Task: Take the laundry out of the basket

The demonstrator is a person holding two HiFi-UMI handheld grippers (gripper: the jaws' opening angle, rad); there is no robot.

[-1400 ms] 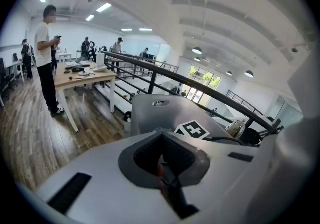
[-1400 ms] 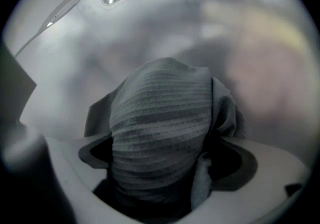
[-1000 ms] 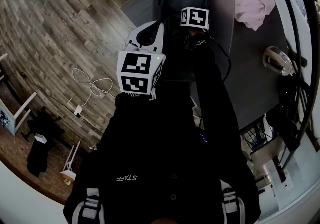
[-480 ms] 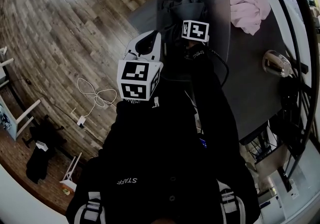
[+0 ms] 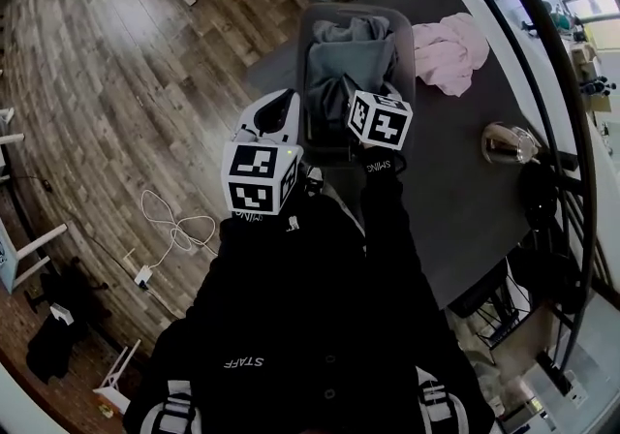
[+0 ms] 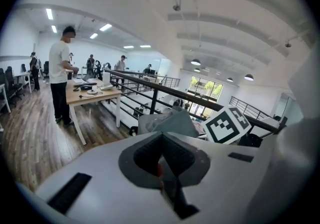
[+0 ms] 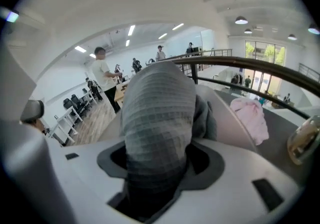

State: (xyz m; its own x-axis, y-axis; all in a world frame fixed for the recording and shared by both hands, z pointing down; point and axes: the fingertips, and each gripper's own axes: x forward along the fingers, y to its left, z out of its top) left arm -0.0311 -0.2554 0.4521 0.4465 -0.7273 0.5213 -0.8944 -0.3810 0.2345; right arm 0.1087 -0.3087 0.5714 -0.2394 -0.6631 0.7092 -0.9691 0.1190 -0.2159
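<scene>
**Grey garment drawn up at the basket's near end**

The right gripper (image 7: 157, 178), deeper in the basket (image 5: 308, 45) a second ago, has been pulled back toward its near rim. Its jaws are clamped on a grey waffle-knit garment (image 7: 160, 113), partly raised. More grey laundry is left inside. The left gripper (image 6: 161, 165), closed on nothing, is held just left of the basket. A pink cloth (image 5: 446, 49) lies right of it. Removal is judged under way.

Bright overall: ceiling strip lights (image 6: 105, 27) plus daylight from the windows (image 7: 260, 50). Heavy fisheye, so edges bend and corners go black. Head view is fairly sharp; shadows on the dark bench (image 5: 465, 200) look soft, hard to tell though. Grey cloth (image 7: 157, 133) goes blurry closest to the lens.
</scene>
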